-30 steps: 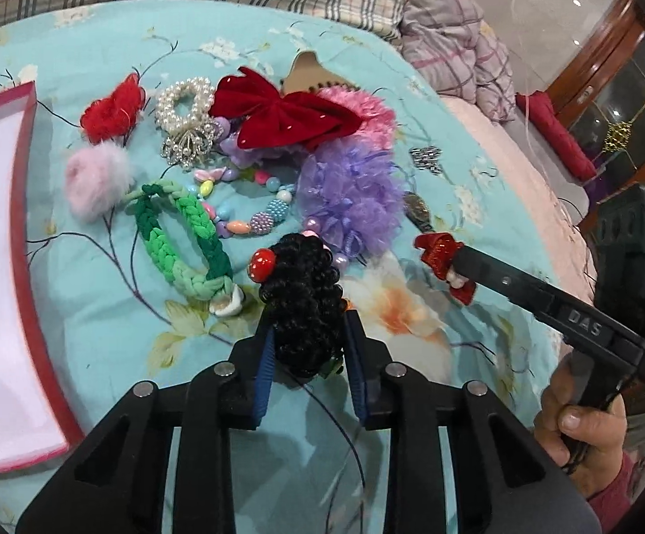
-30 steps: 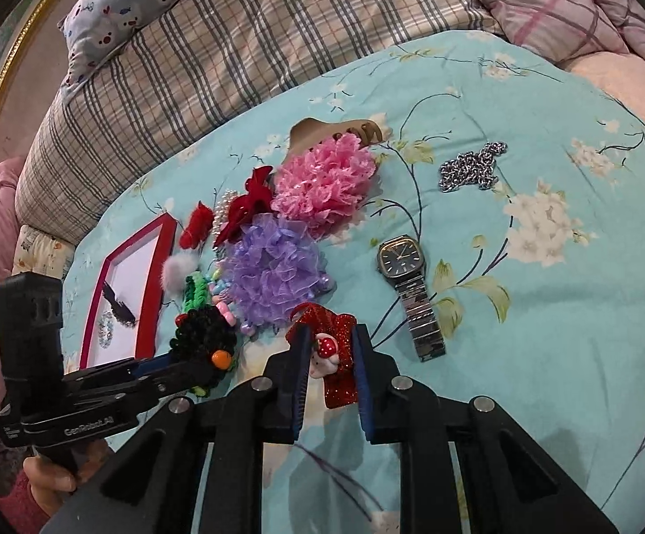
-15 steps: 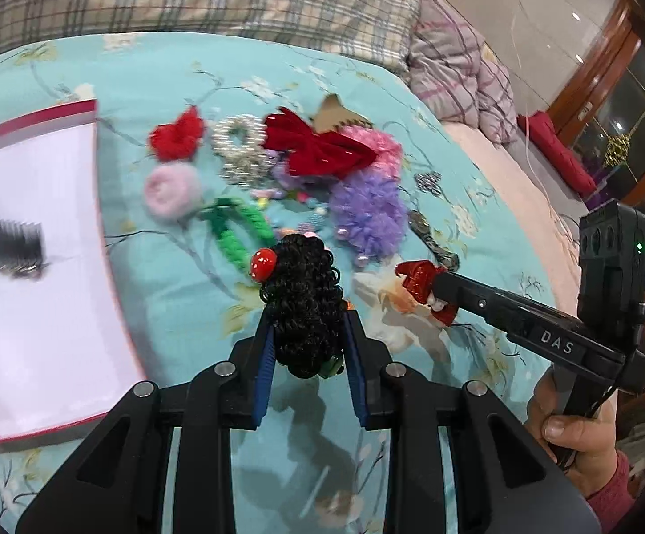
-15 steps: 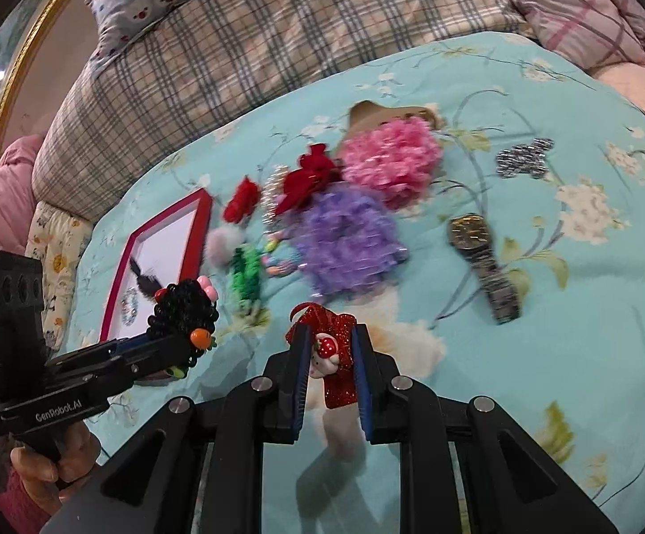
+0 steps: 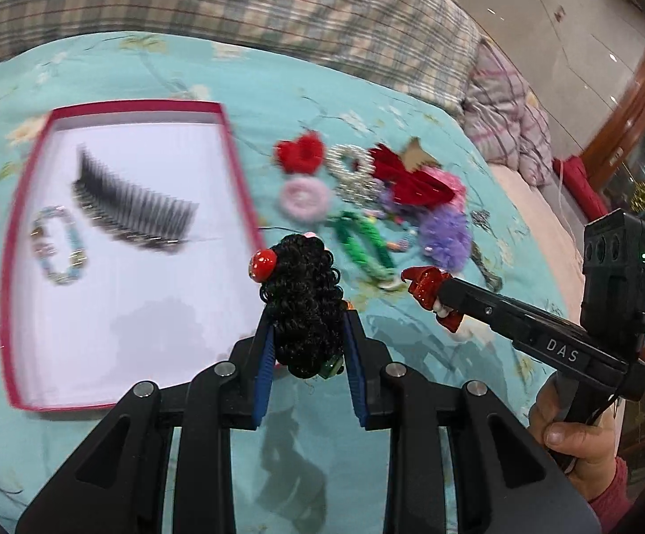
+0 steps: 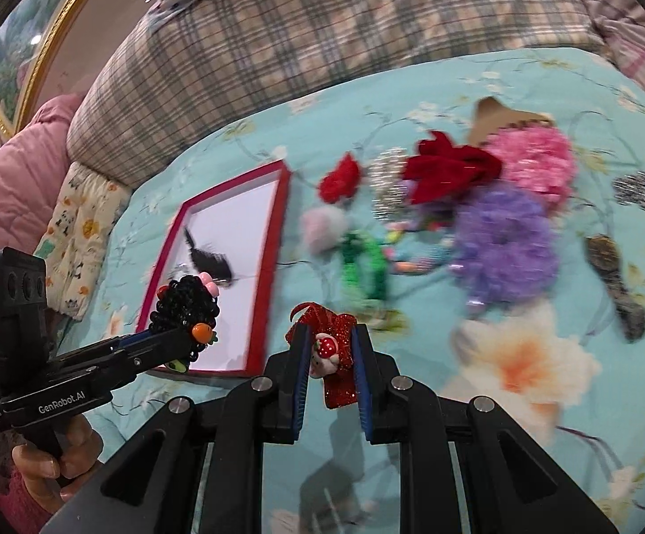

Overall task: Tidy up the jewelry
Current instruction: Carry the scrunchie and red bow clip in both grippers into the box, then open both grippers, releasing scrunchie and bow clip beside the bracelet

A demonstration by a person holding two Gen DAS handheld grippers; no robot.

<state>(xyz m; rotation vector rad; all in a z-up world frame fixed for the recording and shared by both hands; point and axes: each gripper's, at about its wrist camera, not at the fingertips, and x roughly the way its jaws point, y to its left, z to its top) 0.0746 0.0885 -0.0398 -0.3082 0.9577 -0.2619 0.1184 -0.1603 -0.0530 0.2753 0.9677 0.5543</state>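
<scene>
Over the bed (image 5: 198,66), the left tongs (image 5: 308,347) clench a black curly hair tie (image 5: 304,307) and the right tongs (image 6: 330,356) a red glitter clip (image 6: 338,382), both near the red-rimmed box (image 5: 229,133) already holding a black comb (image 5: 131,204) and beaded bracelet (image 5: 58,244), while most accessories, judging by the pile (image 6: 456,204), remain unsorted.

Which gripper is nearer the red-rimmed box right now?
Left. The left gripper, clamping the black curly scrunchie, is at the red-rimmed box near edge; the right gripper, holding the red glitter bow, hangs beside it over the bedspread.
</scene>
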